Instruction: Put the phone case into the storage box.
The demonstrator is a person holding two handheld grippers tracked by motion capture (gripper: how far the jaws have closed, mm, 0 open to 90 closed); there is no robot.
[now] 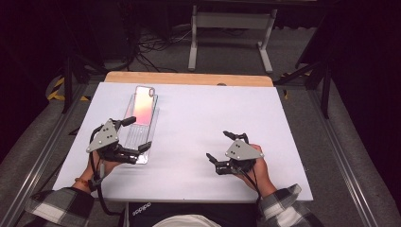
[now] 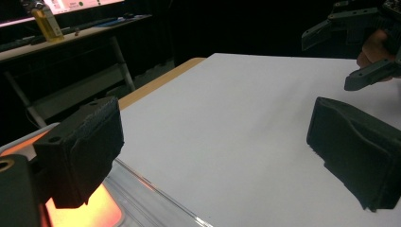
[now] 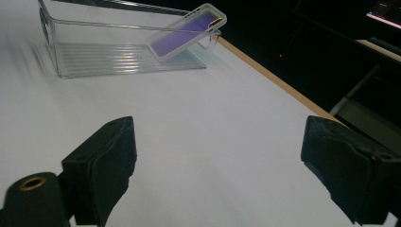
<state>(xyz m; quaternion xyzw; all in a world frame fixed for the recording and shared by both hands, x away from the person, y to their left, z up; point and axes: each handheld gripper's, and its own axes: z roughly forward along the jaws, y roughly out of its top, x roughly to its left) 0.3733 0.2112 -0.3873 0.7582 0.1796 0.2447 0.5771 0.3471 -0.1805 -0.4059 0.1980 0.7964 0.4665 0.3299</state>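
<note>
A clear plastic tray (image 1: 153,124) lies lengthwise on the left of the white table (image 1: 198,118). A phone case (image 1: 143,104) with a pink-orange sheen leans in the tray's far end. My left gripper (image 1: 137,134) is open, its jaws standing on either side of the tray's near half with nothing held. From the left gripper view (image 2: 213,156) the tray rim (image 2: 156,196) and the case's orange glow (image 2: 101,213) sit under the left jaw. My right gripper (image 1: 218,145) is open and empty over bare table at right. In the right gripper view (image 3: 222,175) the tray (image 3: 118,56) and case (image 3: 187,30) lie far ahead.
The table's wooden back edge (image 1: 189,78) shows beyond the white cover. A white stand (image 1: 231,23) and cables are on the floor behind. A side bench holds a yellow bottle (image 2: 47,23). The right gripper (image 2: 359,47) appears far off in the left gripper view.
</note>
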